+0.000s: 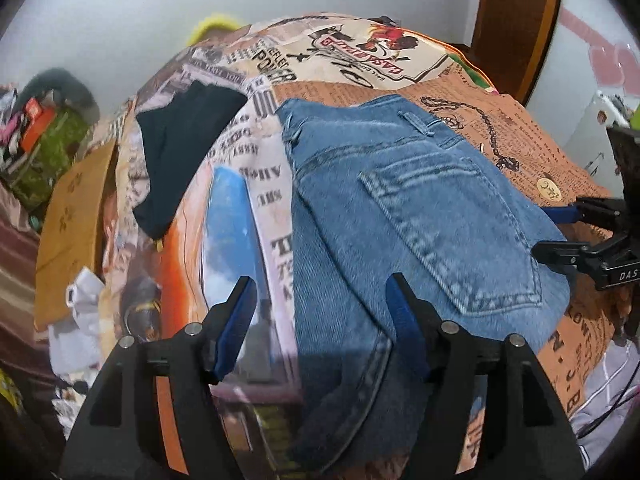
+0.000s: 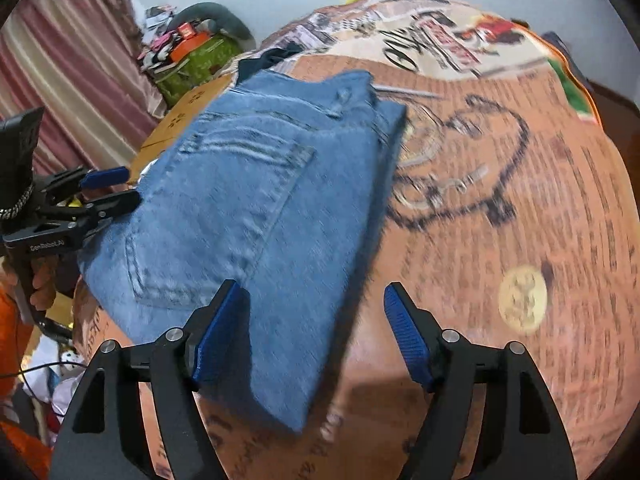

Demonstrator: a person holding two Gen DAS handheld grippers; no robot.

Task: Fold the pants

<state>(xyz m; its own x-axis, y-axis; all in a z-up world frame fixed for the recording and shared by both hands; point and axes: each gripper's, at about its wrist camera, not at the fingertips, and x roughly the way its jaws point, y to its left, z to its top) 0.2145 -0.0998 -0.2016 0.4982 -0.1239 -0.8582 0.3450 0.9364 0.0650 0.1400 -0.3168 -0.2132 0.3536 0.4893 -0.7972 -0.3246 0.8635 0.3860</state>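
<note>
Blue denim pants (image 1: pixel 400 216) lie folded into a compact stack on a printed bedspread (image 1: pixel 256 208), back pocket facing up. They also show in the right wrist view (image 2: pixel 256 216). My left gripper (image 1: pixel 320 296) is open and empty, hovering over the near edge of the stack. It shows at the left of the right wrist view (image 2: pixel 120 188), beside the pants. My right gripper (image 2: pixel 312 300) is open and empty over the stack's near corner. It shows at the right of the left wrist view (image 1: pixel 548 232), at the pants' edge.
A dark folded garment (image 1: pixel 180 148) lies on the bed left of the pants. A cardboard box (image 1: pixel 72 224) and a cluttered pile with a green bag (image 2: pixel 192 64) stand beside the bed. A wooden door (image 1: pixel 516 20) and white wall are behind.
</note>
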